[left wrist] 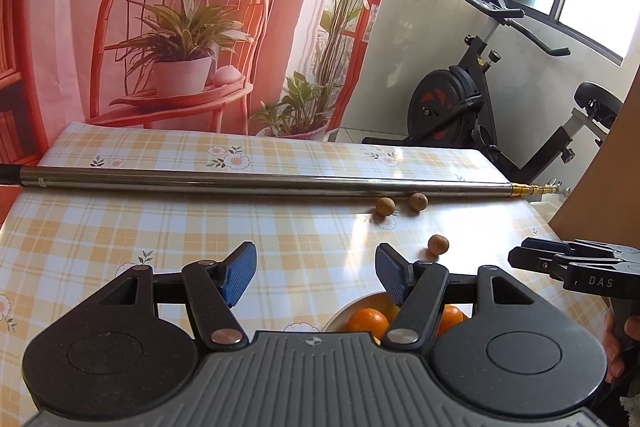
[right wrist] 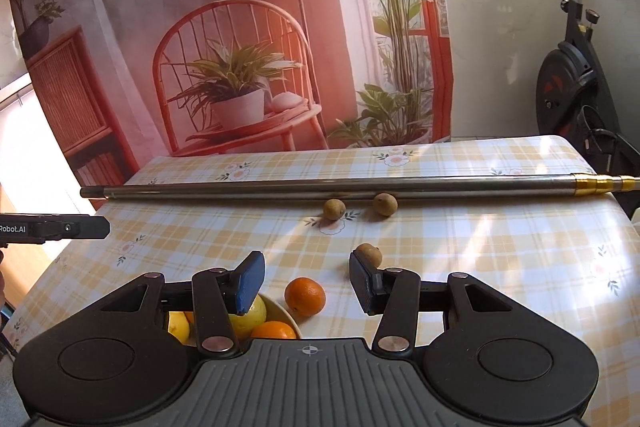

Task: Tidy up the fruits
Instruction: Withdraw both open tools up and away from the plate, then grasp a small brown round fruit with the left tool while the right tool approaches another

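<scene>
A: Here, in the left wrist view, the left gripper (left wrist: 314, 273) hangs level above the checked tablecloth (left wrist: 160, 227), its blue pads spread wide and holding nothing. Below its right finger a white bowl (left wrist: 340, 315) holds oranges (left wrist: 367, 319). Three small brown fruits (left wrist: 438, 245) lie loose beyond it, two of them just beside a metal pole (left wrist: 240, 179) that runs across the table.

B: And the risk?

A: The round fruits could roll if a pad nudges one instead of closing squarely on it (the pole would probably stop the far pair, but nothing guards the near one). The right gripper (left wrist: 520, 255) enters from the right edge, side-on; this view does not show whether it is spread or closed.

B: What does the right wrist view add?

A: The right gripper (right wrist: 307, 277) is also released and empty, pointing forward and slightly down. A loose orange (right wrist: 305, 295) sits on the cloth between its fingers, just beside the bowl (right wrist: 286, 311), which also holds yellow fruit (right wrist: 247, 315). The nearest brown fruit (right wrist: 370, 253) lies just behind the right pad.

B: Any hazard there?

A: A descent drifting right might catch that brown fruit and flick it away. The left gripper (right wrist: 105, 227) shows only as a black tip at the left edge.
</scene>
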Demonstrator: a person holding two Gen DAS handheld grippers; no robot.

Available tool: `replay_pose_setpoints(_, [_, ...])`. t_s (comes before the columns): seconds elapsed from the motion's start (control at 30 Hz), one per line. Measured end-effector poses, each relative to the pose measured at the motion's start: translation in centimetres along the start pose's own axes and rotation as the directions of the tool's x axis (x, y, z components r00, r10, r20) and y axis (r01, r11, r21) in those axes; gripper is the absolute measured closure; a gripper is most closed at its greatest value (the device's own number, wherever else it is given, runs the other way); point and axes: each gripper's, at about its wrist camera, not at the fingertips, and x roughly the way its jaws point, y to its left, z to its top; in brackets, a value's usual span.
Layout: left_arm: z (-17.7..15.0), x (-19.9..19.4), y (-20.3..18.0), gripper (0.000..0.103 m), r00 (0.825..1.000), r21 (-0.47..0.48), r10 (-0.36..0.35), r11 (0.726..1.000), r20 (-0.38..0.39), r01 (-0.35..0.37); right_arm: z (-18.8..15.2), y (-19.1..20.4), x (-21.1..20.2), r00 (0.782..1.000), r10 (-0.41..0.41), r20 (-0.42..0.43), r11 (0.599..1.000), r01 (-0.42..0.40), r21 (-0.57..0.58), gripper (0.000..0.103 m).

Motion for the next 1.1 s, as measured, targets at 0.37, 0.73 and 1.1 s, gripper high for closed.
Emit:
replay_pose_setpoints(0.37, [2.4, 5.5, -3.7, 0.036, 0.998, 0.121, -0.065, 0.991, -0.008, 0.065, -0.2, -2.4, 2.0, 0.999, -0.036, -0.017, 0.999, 0.037, 0.029, 0.058])
replay_pose_setpoints(0.73, [4.0, 13.7, -6.4, 0.046, 0.991, 0.164, -0.103, 0.979, -0.087, 0.117, -0.6, -5.6, 4.1, 0.997, -0.073, -0.033, 0.991, 0.076, 0.109, 0.058])
replay_pose_setpoints(1.1, [4.0, 19.8, -8.0, 0.055, 0.982, 0.195, -0.131, 0.968, -0.139, 0.157, -2.3, -7.7, 5.6, 0.995, -0.081, -0.06, 0.979, 0.09, 0.184, 0.058])
